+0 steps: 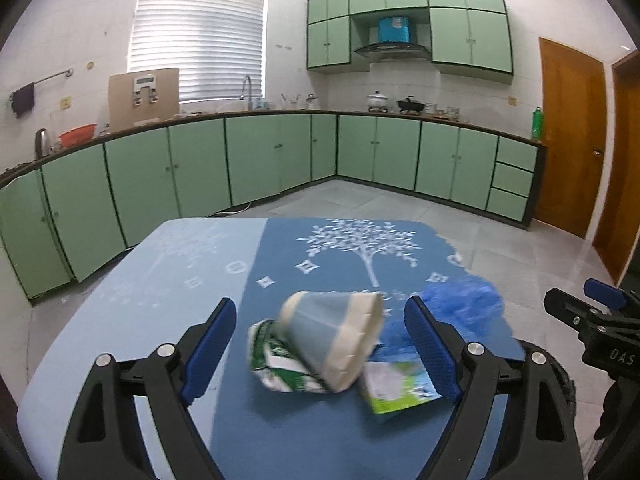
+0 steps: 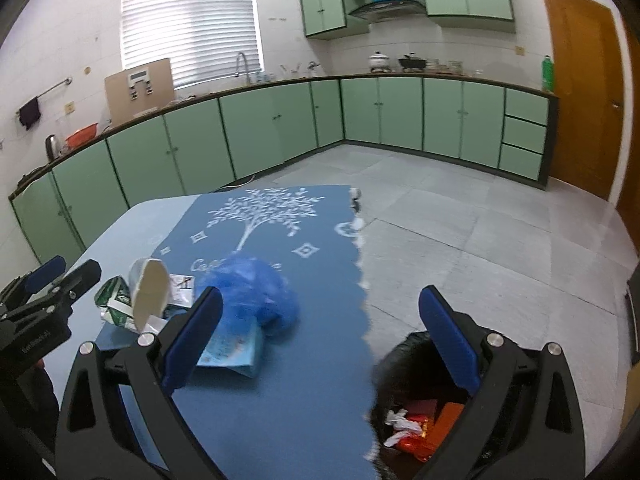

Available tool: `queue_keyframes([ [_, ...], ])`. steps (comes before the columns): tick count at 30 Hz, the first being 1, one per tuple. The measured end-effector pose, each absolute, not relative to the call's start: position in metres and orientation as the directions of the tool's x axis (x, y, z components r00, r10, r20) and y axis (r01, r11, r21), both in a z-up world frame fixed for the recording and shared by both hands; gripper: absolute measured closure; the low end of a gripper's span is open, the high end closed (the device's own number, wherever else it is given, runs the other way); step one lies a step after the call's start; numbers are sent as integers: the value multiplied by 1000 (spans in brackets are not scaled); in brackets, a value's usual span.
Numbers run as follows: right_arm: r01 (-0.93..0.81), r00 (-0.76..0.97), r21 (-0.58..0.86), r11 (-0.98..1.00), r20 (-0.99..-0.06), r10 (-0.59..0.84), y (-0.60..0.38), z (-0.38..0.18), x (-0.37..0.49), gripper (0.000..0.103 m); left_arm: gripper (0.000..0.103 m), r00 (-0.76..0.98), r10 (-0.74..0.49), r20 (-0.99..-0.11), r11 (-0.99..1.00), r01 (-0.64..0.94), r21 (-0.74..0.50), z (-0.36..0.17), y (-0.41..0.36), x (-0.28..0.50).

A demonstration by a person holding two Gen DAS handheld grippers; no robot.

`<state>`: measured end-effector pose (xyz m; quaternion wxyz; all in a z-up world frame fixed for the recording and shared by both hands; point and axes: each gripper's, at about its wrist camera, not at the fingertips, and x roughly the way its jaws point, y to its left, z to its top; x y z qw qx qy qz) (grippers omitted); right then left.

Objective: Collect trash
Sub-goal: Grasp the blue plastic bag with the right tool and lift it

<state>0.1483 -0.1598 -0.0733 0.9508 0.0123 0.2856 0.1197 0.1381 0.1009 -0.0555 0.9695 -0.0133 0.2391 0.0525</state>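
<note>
The left gripper (image 1: 320, 344), black-framed with blue ribbed pads, is nearest its camera and stands wide, nothing pressed between its pads. Framed in that gap but lying on the table beyond the fingertips is a tipped-over paper cup with a grey-blue body and cream bands (image 1: 334, 338), its mouth facing right. A crumpled green-and-white carton (image 1: 280, 368) touches it on the left, and a flattened green-and-white carton with a blue corner (image 1: 394, 386) lies just beside the right pad; their print is too blurred to read. A crumpled translucent blue plastic bag (image 1: 460, 306) sits further right, near the edge of the blue tablecloth with a white tree print (image 1: 352, 248). The right gripper (image 2: 322, 332) is also spread wide and empty, the blue bag just beyond its left pad with a pale blue printed packet (image 2: 232, 350) beneath it. Under its right finger a black-lined bin (image 2: 404, 364) beside the table holds red, orange and white wrappers (image 2: 416, 428).
</note>
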Motion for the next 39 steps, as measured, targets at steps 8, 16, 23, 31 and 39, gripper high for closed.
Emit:
queue_keyframes([
  [8, -285, 784, 81, 955, -553, 281, -120, -82, 168, 7, 19, 862, 132, -489, 989, -146, 8, -70, 120, 147],
  [16, -311, 747, 80, 947, -596, 295, -100, -98, 194, 7, 19, 855, 116, -505, 991, -134, 1, -78, 122, 155],
  [23, -355, 697, 103, 929, -633, 336, -95, -109, 206, 34, 19, 845, 111, -523, 991, -133, -5, -86, 123, 163],
  [31, -401, 678, 93, 911, -639, 363, -91, -112, 204, 85, 19, 838, 96, -537, 992, -122, -13, -90, 121, 171],
  [39, -374, 704, 119, 920, -609, 365, -103, -104, 211, 94, 19, 837, 71, -543, 996, -88, -6, -93, 103, 175],
])
